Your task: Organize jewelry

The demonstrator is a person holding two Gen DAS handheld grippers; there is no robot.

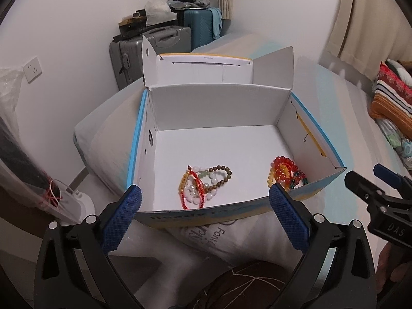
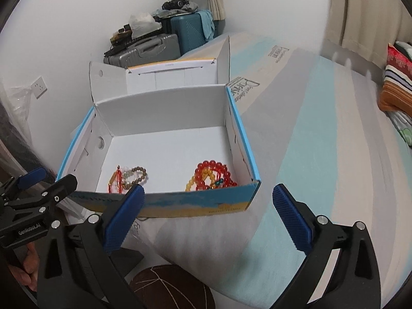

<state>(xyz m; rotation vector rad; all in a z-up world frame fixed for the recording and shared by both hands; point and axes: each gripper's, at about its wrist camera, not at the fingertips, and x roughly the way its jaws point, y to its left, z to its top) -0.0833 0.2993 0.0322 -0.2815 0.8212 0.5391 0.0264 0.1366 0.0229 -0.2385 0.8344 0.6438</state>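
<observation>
1. Both the left gripper and right gripper hold nothing, jaws wide.
2. Bead bracelets lie in the box, at 6 o'clock on its floor.
3. They look light, limp and slippery; pinching one strand seems best.

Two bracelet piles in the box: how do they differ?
The left pile mixes white beads, brown wooden beads and a red cord; the right pile is glossy red, orange and yellow beads. The left pile lies out on the box floor; the right pile sits in the near right corner. Both are tangled and untouched, with both grippers open.
</observation>
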